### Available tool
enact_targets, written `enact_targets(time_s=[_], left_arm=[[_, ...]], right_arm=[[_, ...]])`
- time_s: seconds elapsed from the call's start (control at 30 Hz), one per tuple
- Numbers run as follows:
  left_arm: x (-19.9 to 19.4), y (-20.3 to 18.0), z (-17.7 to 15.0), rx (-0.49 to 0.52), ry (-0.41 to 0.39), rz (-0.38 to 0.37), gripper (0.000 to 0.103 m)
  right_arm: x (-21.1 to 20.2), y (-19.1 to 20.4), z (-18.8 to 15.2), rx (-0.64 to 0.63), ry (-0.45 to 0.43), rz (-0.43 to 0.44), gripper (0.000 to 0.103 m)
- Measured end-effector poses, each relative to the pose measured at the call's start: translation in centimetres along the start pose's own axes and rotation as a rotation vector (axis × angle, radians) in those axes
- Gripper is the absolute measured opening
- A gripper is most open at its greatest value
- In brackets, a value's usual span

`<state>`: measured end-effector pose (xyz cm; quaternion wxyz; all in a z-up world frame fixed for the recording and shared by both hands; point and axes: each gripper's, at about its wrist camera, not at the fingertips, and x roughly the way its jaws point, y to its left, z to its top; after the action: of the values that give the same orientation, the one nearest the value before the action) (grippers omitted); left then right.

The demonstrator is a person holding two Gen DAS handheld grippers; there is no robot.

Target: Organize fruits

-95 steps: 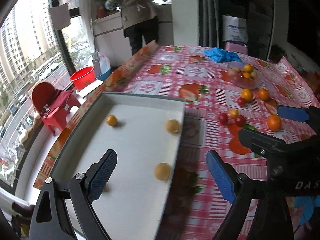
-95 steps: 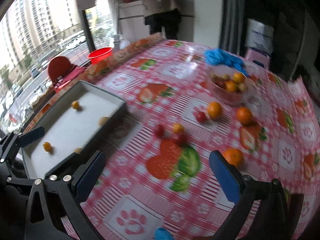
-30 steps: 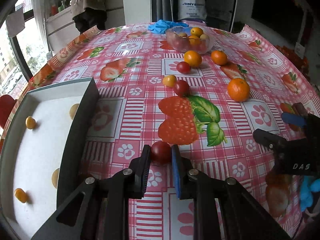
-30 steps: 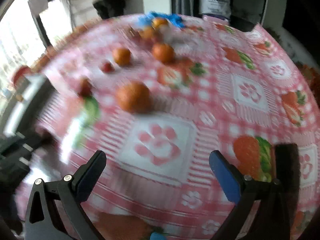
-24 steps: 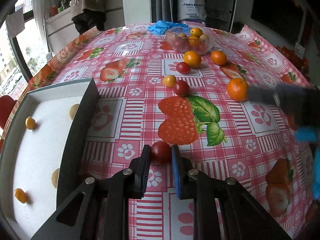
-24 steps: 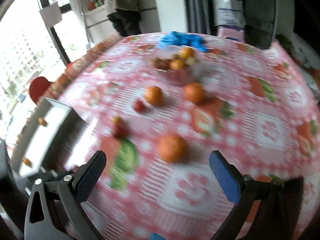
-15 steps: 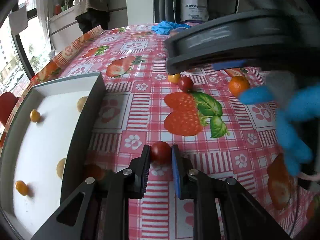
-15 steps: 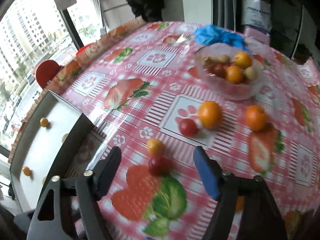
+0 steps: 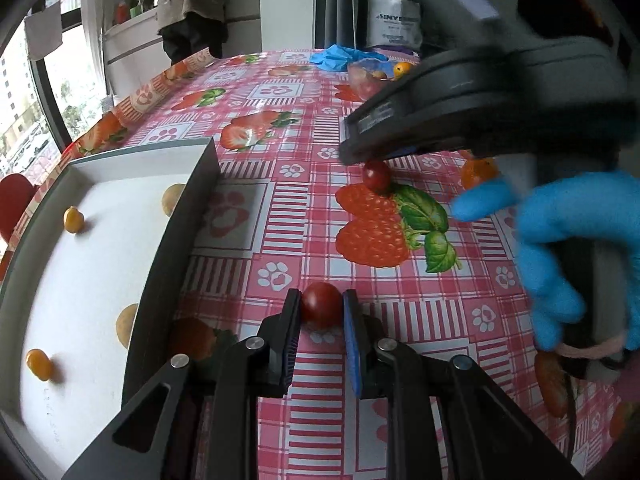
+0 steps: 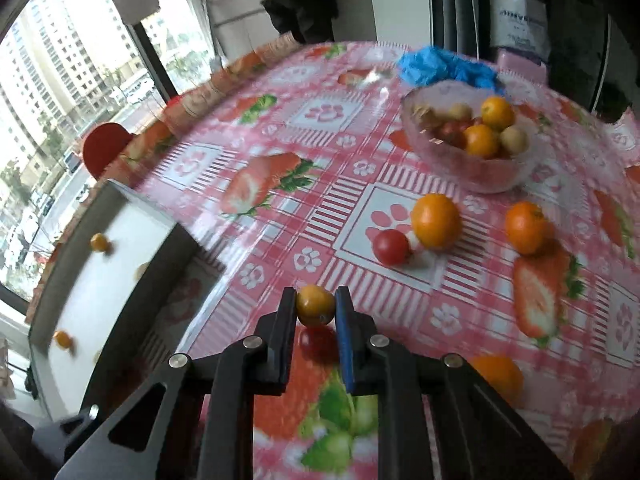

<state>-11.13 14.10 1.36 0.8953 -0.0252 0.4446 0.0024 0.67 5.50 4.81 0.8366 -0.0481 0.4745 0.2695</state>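
My left gripper [image 9: 321, 310] is shut on a red cherry tomato [image 9: 321, 307], low over the tablecloth beside the grey tray [image 9: 176, 220]. The tray holds several small yellow fruits [image 9: 73, 219]. My right gripper [image 10: 316, 306] is shut on a small yellow-orange fruit [image 10: 315, 305]; a red tomato [image 10: 318, 344] lies under it. The right gripper's body [image 9: 480, 92] fills the upper right of the left wrist view, above another red tomato [image 9: 377, 176]. A red tomato [image 10: 391, 246] and two oranges [image 10: 436, 221] lie beyond.
A clear bowl [image 10: 468, 168] with mixed fruit stands at the far side, blue gloves [image 10: 448, 68] behind it. The tray [image 10: 160, 264] is at the table's left edge by the window. A person [image 9: 192, 8] stands at the far counter.
My right gripper swung left across the table, came down over the small fruits and closed on the yellow-orange one. My left gripper stayed shut on the cherry tomato.
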Motion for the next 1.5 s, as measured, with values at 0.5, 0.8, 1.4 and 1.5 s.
enact_targets(time_s=[0.5, 0.8, 1.4, 1.5], left_arm=[[0.0, -0.6, -0.2, -0.020, -0.005, 0.046, 0.081], [1.0, -1.1, -0.2, -0.009, -0.006, 0.031, 0.102], [1.3, -1.2, -0.2, -0.002, 0.005, 0.025, 0.102], [1.3, -1.2, -0.2, -0.002, 0.005, 0.025, 0.102]], right_arm=[[-7.1, -4.7, -12.8, 0.093, -0.031, -0.166, 0.022], [-6.9, -5.0, -13.5, 0.099, -0.042, -0.244, 0.079], [-5.1, -3.2, -13.2, 0.044, -0.030, -0.275, 0.103], [-5.1, -3.1, -13.2, 0.044, -0.030, -0.276, 0.103]])
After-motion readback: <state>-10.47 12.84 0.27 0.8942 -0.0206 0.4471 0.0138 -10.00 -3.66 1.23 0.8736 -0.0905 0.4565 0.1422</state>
